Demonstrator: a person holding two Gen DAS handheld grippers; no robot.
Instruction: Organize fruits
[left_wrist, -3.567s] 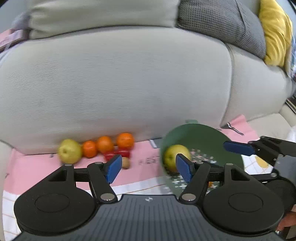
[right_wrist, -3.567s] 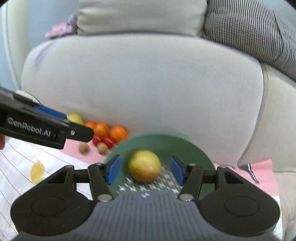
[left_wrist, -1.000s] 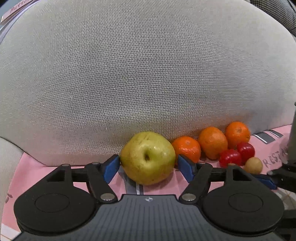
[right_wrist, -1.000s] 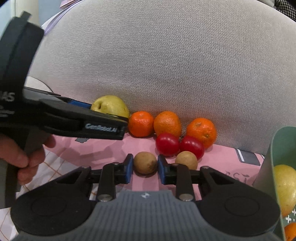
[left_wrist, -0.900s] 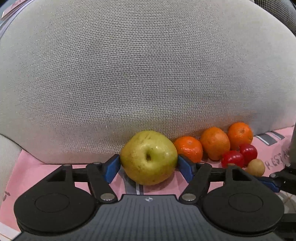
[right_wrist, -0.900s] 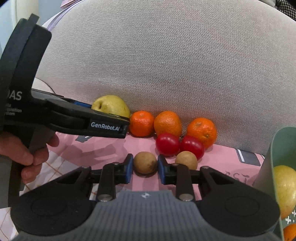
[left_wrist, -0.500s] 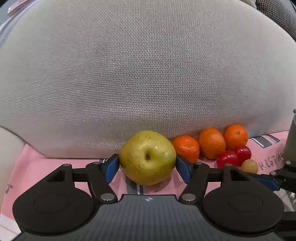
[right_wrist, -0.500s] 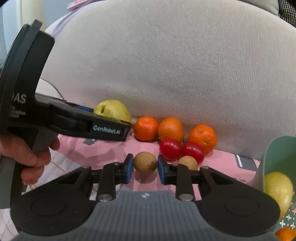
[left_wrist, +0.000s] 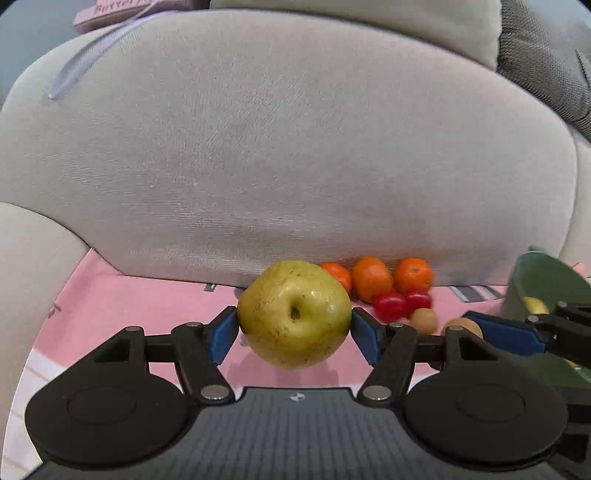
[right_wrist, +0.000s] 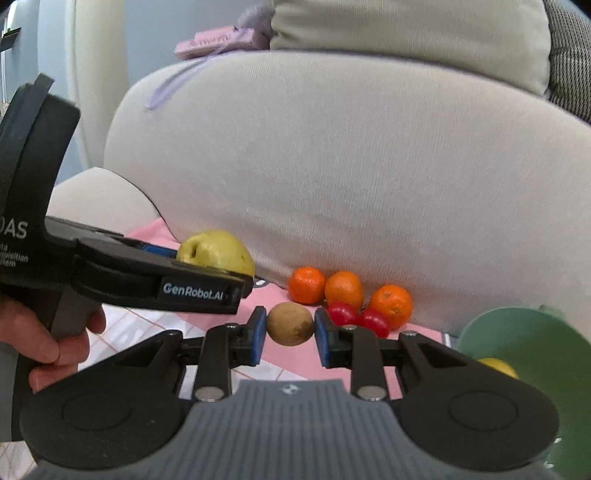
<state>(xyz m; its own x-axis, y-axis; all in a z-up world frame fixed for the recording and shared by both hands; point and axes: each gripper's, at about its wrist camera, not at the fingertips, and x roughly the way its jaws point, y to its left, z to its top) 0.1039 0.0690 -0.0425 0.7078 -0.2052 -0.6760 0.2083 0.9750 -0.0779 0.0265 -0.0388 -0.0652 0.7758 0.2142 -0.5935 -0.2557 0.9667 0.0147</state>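
The left gripper (left_wrist: 294, 328) has its blue pads (left_wrist: 221, 334) pressed against both flanks of a yellow-green apple (left_wrist: 294, 314), whose dimpled end faces the camera; a shadow lies on the pink mat (left_wrist: 147, 306) beneath it, so it looks lifted clear, though contact underneath cannot be told for sure. The right gripper (right_wrist: 290, 334) pinches a small brown fruit (right_wrist: 290, 328) between its pads (right_wrist: 257, 334), jaws drawn in narrow around it.

The right wrist view shows the left gripper from the side (its dark finger carries white lettering) with the same apple showing above that finger, and a bare hand (right_wrist: 48, 343) wrapped round the handle at the lower left; the left wrist view shows none of that hand.

Three oranges (right_wrist: 343, 290) sit in a row against the base of the grey sofa cushion (right_wrist: 369, 166), with two red fruits (right_wrist: 358, 317) just in front of them. The left wrist view alone shows a second small brown fruit (left_wrist: 423, 320) lying beside the red ones. A green bowl (right_wrist: 517, 332) stands at the right, a yellow fruit (right_wrist: 498, 365) partly visible inside; pink items (right_wrist: 218, 40) rest on top of the cushion.
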